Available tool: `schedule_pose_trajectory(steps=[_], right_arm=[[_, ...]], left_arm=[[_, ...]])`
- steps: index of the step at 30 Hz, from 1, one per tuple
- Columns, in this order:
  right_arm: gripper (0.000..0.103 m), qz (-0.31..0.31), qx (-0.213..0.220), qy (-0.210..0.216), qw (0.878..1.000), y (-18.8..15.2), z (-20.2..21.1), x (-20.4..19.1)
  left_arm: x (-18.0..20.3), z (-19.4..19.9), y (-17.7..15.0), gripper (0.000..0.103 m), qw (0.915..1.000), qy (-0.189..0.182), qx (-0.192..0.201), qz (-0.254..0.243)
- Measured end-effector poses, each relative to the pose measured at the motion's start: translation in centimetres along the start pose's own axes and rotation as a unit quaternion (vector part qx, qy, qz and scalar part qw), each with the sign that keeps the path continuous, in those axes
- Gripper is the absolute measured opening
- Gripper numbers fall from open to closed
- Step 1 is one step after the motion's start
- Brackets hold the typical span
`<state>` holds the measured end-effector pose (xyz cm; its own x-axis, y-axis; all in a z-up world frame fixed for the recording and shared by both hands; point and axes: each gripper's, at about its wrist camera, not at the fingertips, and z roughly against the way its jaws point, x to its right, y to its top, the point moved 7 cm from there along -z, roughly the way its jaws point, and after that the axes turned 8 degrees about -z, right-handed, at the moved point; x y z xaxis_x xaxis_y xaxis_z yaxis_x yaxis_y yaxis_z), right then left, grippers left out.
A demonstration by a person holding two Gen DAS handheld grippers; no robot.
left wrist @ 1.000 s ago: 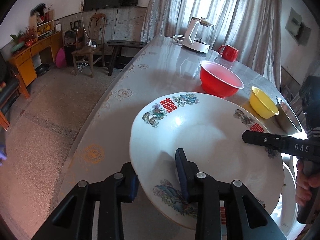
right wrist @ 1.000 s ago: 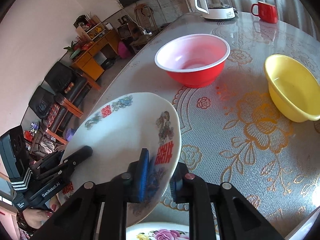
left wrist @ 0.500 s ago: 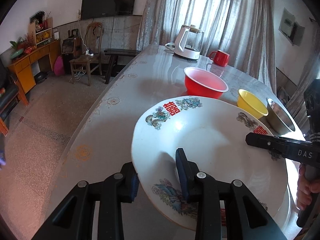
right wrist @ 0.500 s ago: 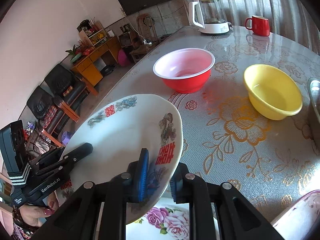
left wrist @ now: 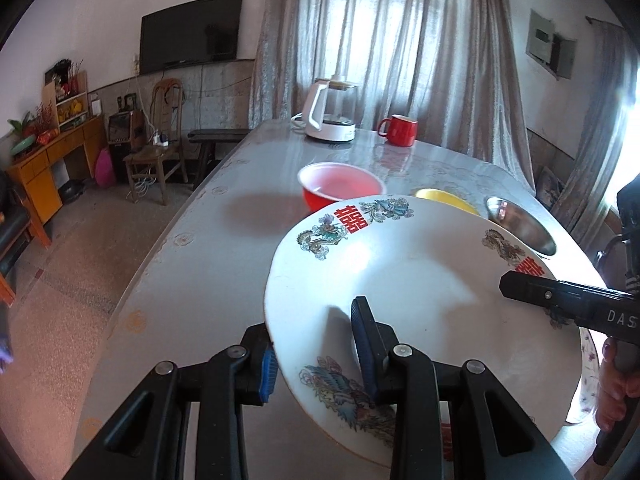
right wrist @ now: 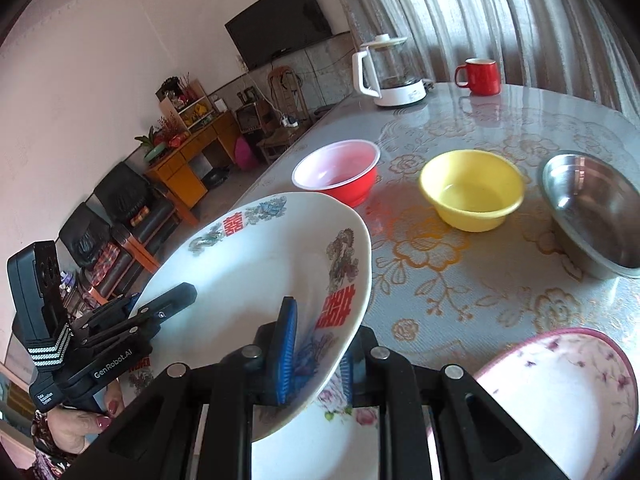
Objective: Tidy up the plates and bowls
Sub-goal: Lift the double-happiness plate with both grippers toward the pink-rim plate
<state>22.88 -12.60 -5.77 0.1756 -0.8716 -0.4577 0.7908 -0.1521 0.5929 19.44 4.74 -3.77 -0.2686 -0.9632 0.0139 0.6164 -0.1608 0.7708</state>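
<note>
Tongs [left wrist: 316, 360] on the left and right tongs [right wrist: 316, 354] are both clamping the tilted plate's [left wrist: 420, 280] rim; beyond it are sitting empty red [right wrist: 336, 176], yellow [right wrist: 472, 188] and steel [right wrist: 592, 208] bowls.

- A lived-in home, a living and dining room in one.
- A flat television [left wrist: 191, 33] hangs on the wall, upper left of the frame.
- Sheer curtains [left wrist: 404, 40] cover the window at the top.
- A table [left wrist: 208, 256] under a floral cover carries a kettle [left wrist: 330, 110] and red mug [left wrist: 398, 130].
- Black armchairs [right wrist: 120, 196] and an orange cabinet [right wrist: 192, 152] stand at left.
</note>
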Motion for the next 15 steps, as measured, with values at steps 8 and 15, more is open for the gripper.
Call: schedule_pose_trajectory(steps=[8, 15], right_arm=[[0.019, -0.024, 0.032, -0.007, 0.999, -1.2, 5.2, 2.5], [0.019, -0.05, 0.058, -0.026, 0.997, -2.5, 9.0, 5.9]], left_arm=[[5.1, 0.9, 0.9, 0.034, 0.9992, -0.024, 0.012, -0.03], [10.4, 0.8, 0.9, 0.034, 0.9967, -0.057, 0.014, -0.056]])
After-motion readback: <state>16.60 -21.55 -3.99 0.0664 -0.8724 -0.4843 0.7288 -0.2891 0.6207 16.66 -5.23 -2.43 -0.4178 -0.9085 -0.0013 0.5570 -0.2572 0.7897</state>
